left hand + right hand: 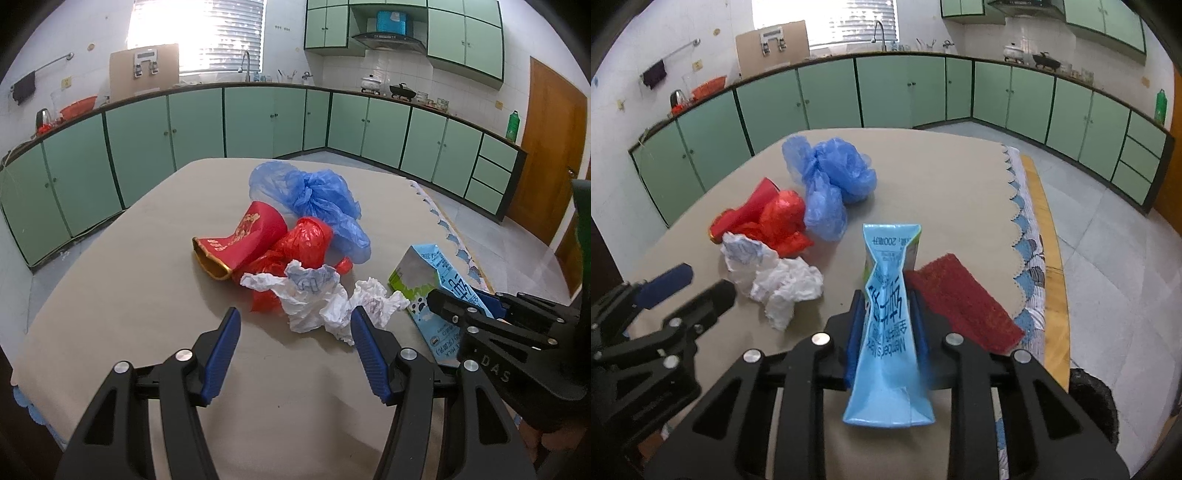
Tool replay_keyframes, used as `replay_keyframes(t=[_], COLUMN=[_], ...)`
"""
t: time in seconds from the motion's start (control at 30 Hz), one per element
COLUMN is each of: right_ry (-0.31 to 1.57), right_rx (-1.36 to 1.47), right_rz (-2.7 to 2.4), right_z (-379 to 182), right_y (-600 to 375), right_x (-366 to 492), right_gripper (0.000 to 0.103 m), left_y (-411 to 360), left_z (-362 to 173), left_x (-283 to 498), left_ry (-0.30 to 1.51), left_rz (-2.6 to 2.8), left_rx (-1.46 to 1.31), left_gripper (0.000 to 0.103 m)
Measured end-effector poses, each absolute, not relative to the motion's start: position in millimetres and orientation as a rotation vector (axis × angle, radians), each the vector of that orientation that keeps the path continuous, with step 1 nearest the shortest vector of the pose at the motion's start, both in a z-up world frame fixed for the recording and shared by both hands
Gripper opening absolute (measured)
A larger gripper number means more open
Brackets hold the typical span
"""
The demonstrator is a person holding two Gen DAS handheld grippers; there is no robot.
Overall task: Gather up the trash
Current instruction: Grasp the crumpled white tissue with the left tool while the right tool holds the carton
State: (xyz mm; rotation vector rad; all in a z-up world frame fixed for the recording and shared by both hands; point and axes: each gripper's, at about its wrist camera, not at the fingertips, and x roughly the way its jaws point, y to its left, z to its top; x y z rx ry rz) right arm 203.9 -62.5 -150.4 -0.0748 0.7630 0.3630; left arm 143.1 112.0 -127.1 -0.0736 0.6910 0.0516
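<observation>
Left wrist view shows a big table with a tan cloth, and most of the trash is still lying on it. The biggest piece is the blue plastic bag at the far side. Next to it, touching, is the red plastic bag, with a red paper cup on its side beside that. Closer in sits the crumpled white paper. No bin shows in either view, so I cannot tell if anything is thrown away yet.

The left gripper has its fingers wide apart and holds nothing, just in front of the white paper. The right gripper squeezes the blue milk carton in its middle. A red cloth lies beside the carton. I think the job has only just begun.
</observation>
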Motion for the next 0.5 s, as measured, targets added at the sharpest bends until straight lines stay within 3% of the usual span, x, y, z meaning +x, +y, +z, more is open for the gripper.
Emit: replay_keyframes(t=[0.4,0.5], right_ry=[0.723,0.728], right_rx=[-0.014,-0.015], right_rz=[0.406,0.41], right_z=[-135.6,-138.0], right_y=[-70.0,-70.6], right_x=[201.4,200.9], right_gripper=[0.023,0.023], left_y=[97.7,93.8], left_z=[-131.2,-137.7], left_x=[160.8,169.6], left_ry=[0.712,0.735], left_rz=[0.024,0.019], left_rx=[-0.077,-0.075], left_gripper=[0.061,0.057])
